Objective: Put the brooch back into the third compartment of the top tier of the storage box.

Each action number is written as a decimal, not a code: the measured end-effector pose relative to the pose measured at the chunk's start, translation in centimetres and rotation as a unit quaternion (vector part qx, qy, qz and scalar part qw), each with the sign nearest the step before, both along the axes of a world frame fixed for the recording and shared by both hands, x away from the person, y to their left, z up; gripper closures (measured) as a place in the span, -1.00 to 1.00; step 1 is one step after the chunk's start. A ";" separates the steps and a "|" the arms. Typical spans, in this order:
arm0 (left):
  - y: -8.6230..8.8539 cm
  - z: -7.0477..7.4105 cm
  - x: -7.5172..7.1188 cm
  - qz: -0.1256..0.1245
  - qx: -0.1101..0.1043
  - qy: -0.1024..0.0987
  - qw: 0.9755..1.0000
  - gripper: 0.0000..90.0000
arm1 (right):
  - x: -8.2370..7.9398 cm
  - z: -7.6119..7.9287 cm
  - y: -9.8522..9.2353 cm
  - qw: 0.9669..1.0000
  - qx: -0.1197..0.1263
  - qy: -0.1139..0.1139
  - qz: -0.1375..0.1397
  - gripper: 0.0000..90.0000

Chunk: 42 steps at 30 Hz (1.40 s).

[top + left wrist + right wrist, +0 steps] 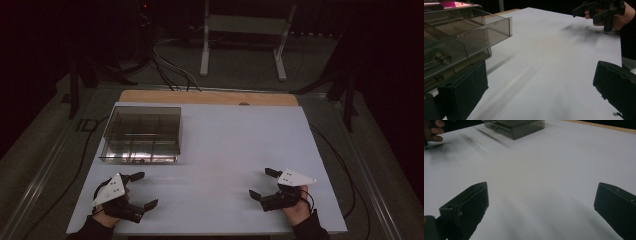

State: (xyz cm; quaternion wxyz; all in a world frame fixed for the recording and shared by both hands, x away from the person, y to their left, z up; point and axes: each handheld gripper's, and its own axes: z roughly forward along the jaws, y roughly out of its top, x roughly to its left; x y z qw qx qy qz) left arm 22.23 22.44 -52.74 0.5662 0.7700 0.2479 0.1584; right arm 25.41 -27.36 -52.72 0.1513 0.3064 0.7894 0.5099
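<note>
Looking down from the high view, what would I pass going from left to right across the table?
Left gripper, jaws open, near the front left corner → smoky clear compartment box, farther back → bare stretch of the white table top → right gripper, jaws open, near the front right corner.

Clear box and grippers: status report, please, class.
Left gripper open, nothing between its fingers; right gripper likewise. Clear box at table's far left, untouched, small metal part inside. Nothing between grippers and box.
</note>
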 end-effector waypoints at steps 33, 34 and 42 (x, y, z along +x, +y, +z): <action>0.2 0.2 -0.3 -0.005 -0.001 0.001 1.000 -0.99 | -1.4 4.2 2.8 0.997 0.044 -0.008 0.059 -1.00; 0.2 0.2 -0.3 -0.005 -0.003 0.000 1.000 -0.99 | -1.3 4.4 2.7 0.998 0.043 -0.007 0.054 -1.00; 0.4 0.1 -0.2 -0.003 -0.007 0.004 1.000 -0.99 | -0.9 5.4 1.2 0.999 0.041 -0.020 0.016 -1.00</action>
